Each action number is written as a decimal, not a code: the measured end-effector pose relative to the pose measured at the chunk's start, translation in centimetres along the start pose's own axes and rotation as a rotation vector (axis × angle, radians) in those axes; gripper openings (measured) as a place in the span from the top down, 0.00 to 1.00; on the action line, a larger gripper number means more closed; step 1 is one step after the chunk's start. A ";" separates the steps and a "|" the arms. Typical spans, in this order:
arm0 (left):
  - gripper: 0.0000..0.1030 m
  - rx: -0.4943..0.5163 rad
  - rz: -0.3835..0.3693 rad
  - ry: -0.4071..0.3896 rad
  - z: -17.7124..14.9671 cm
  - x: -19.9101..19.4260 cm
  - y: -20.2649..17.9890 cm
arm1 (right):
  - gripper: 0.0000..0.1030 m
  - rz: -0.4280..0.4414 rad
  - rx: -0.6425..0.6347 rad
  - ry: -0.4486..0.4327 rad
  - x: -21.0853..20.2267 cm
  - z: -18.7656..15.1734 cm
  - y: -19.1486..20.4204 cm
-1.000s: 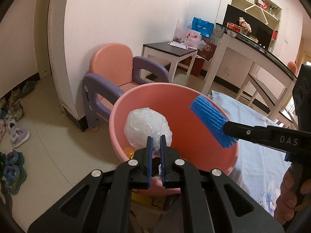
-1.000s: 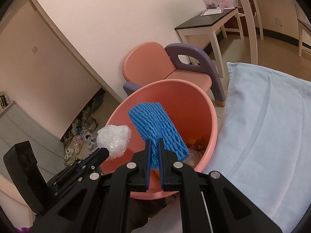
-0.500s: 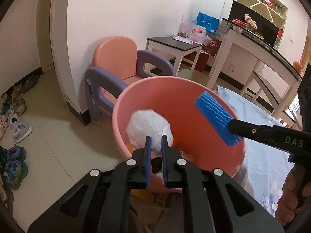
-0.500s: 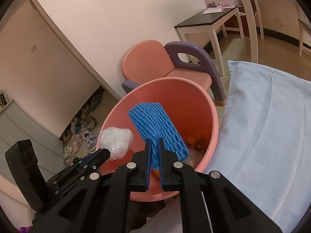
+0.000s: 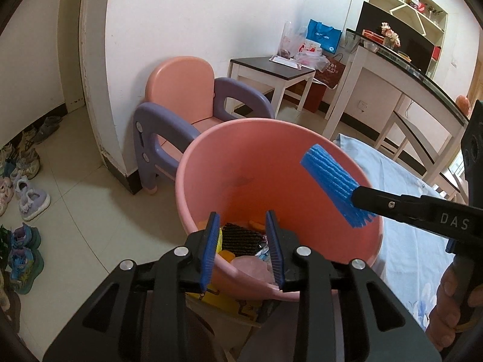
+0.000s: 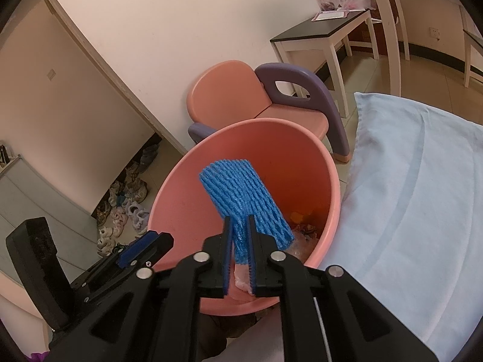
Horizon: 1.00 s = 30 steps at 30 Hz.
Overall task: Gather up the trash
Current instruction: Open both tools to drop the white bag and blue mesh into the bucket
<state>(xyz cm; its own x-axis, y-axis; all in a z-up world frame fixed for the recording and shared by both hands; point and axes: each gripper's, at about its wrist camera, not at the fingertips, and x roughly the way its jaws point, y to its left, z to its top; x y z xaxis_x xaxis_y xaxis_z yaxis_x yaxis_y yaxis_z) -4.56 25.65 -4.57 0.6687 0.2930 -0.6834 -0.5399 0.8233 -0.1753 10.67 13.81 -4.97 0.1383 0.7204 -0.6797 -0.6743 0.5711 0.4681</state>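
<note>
A pink plastic basin (image 5: 262, 150) (image 6: 187, 211) holds several bits of trash: a dark brown mesh piece (image 5: 241, 238), orange scraps and pale wrappers. My left gripper (image 5: 244, 241) is open and empty just over the basin's near rim; it shows at the lower left of the right wrist view (image 6: 145, 244). My right gripper (image 6: 240, 259) is shut on a blue foam net sleeve (image 6: 244, 196) and holds it over the basin. The sleeve and right gripper also show in the left wrist view (image 5: 332, 181). The clear plastic bag is not in view.
A pink and purple child's chair (image 5: 187, 96) stands behind the basin by the wall. A light blue cloth (image 6: 422, 196) covers the surface to the right. Shoes (image 5: 27, 193) lie on the floor at left. A small dark-topped table (image 5: 271, 69) stands further back.
My left gripper has opened and let go of the crumpled clear plastic bag, which is gone from between its fingers. My right gripper still holds the blue net over the basin.
</note>
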 end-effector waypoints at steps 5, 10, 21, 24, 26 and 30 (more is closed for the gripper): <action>0.69 0.000 0.000 0.000 0.0 0.0 0.0 | 0.67 -0.001 -0.006 -0.006 0.1 -0.3 0.1; 0.69 0.000 0.002 0.001 0.0 0.0 0.0 | 0.67 -0.008 -0.040 -0.021 0.0 -0.5 0.7; 0.69 0.005 0.002 0.003 0.0 0.1 0.1 | 0.62 -0.025 -0.084 -0.048 -0.8 -0.9 1.2; 0.69 0.007 0.002 0.001 0.0 0.1 0.0 | 0.62 -0.025 -0.075 -0.054 -1.2 -0.9 0.8; 0.69 0.009 0.003 -0.002 0.0 0.0 0.0 | 0.61 -0.025 -0.070 -0.057 -1.4 -0.9 0.6; 0.69 0.018 0.004 -0.008 0.0 -0.4 -0.4 | 0.61 -0.024 -0.061 -0.065 -2.1 -1.1 0.3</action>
<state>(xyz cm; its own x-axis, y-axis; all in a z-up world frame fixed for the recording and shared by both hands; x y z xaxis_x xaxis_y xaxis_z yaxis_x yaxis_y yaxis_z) -4.64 25.20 -4.25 0.6703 0.3001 -0.6787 -0.5337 0.8304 -0.1599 9.38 12.05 -4.06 0.2004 0.7323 -0.6509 -0.7129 0.5647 0.4159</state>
